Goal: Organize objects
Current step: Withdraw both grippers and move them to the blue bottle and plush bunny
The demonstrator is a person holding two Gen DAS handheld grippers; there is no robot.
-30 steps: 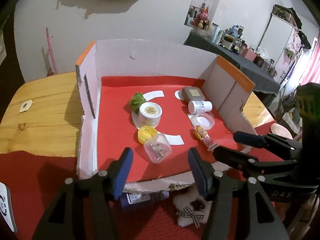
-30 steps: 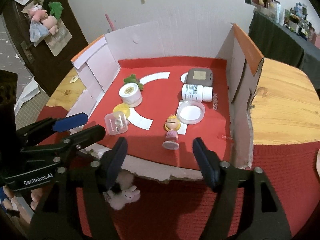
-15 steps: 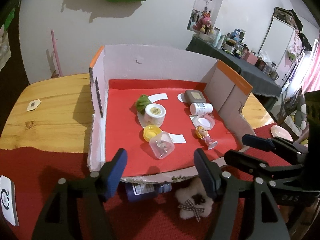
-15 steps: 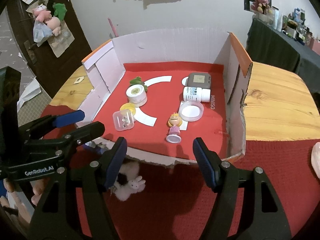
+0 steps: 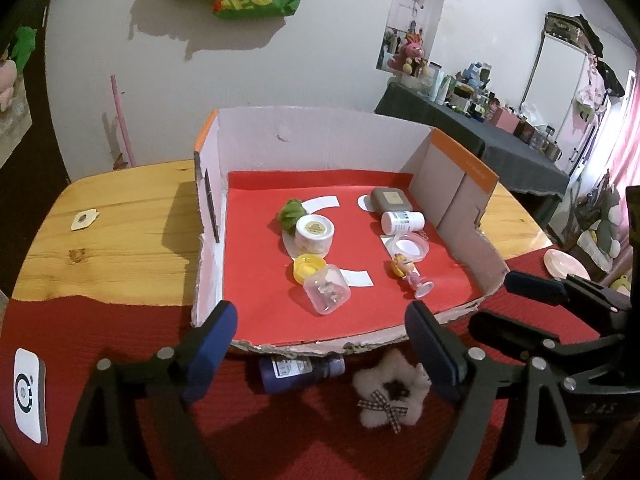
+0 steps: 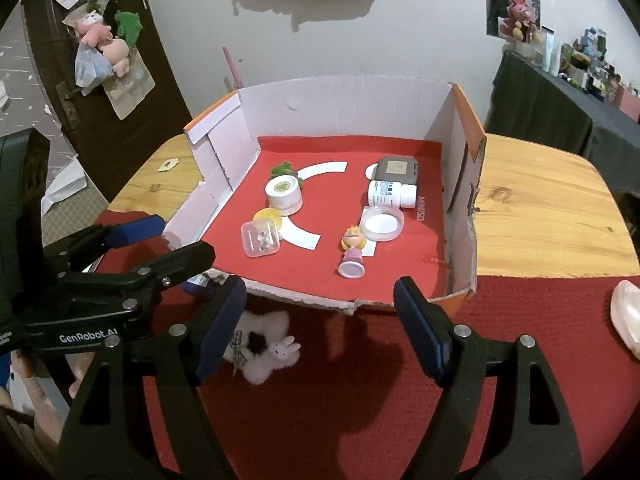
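Cardboard box (image 5: pixel 320 148) of small objects sits just beyond both grippers, left (image 5: pixel 320 344) and right (image 6: pixel 320 312), each spread empty.

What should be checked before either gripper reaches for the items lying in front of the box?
1. Left gripper open and empty: ok.
2. Right gripper open and empty: ok.
3. Blue bottle reachable: not ok, partly tucked under the box front edge.
4. Fluffy white toy unobstructed on the red cloth: ok.
5. Free floor space inside the box: ok, near the front left.
6. Doll figure stable: cannot tell.
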